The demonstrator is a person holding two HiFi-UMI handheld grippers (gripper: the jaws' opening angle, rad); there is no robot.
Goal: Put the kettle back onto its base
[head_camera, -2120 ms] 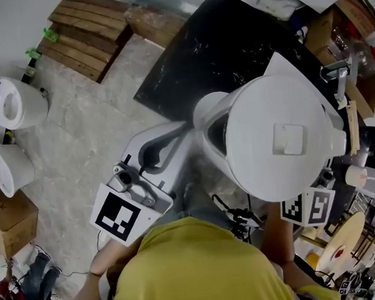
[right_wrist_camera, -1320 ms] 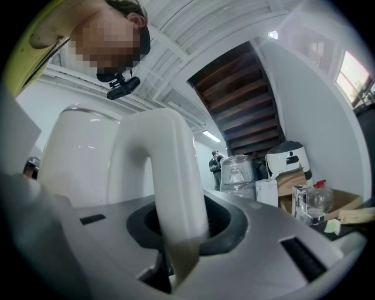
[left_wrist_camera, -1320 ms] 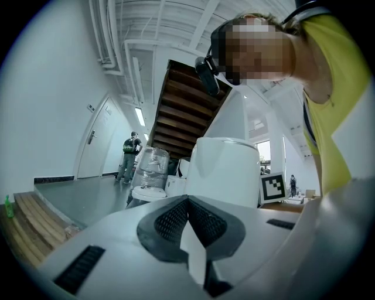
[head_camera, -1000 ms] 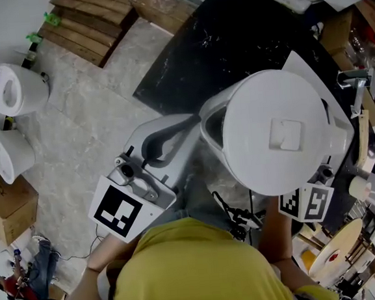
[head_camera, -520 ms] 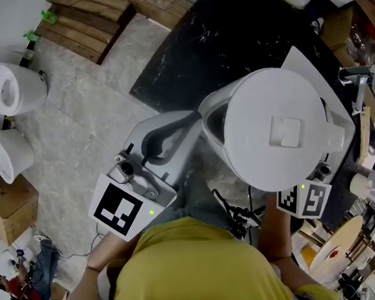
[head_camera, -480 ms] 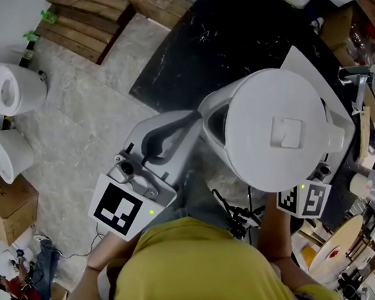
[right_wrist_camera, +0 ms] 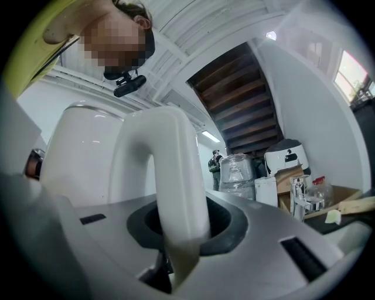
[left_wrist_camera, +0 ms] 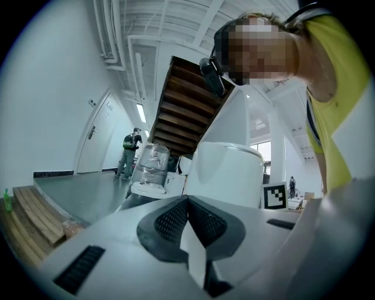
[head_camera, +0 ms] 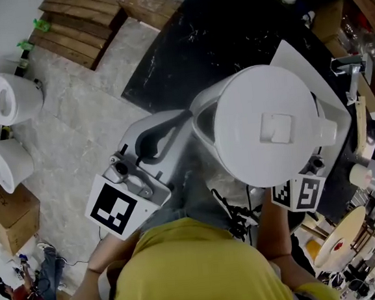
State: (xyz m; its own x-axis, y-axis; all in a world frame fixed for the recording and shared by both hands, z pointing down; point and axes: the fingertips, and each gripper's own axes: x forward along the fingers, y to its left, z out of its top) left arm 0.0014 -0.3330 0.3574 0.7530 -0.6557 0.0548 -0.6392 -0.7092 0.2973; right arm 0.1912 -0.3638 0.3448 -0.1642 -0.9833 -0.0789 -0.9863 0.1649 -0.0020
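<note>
A white kettle (head_camera: 267, 126) with a square lid button hangs in front of me, seen from above. My right gripper (right_wrist_camera: 176, 249) is shut on its arched handle (right_wrist_camera: 167, 170); only that gripper's marker cube (head_camera: 299, 194) shows in the head view. My left gripper (head_camera: 182, 122) reaches in from the left, and a thin white edge (left_wrist_camera: 194, 258) sits pinched between its jaws. That edge appears to be the rim of the round white base (head_camera: 200, 112), which peeks out beneath the kettle's left side. The rest of the base is hidden.
A black tabletop (head_camera: 229, 25) lies ahead, with cluttered boxes and a metal tap (head_camera: 346, 67) to its right. Wooden pallets (head_camera: 84, 18) lie on the floor at the far left. White appliances (head_camera: 3, 97) and a cardboard box (head_camera: 7, 217) stand on the left. A person (left_wrist_camera: 129, 153) stands far off.
The kettle has drifted slightly left in the head view. Both grippers keep their holds and barely move.
</note>
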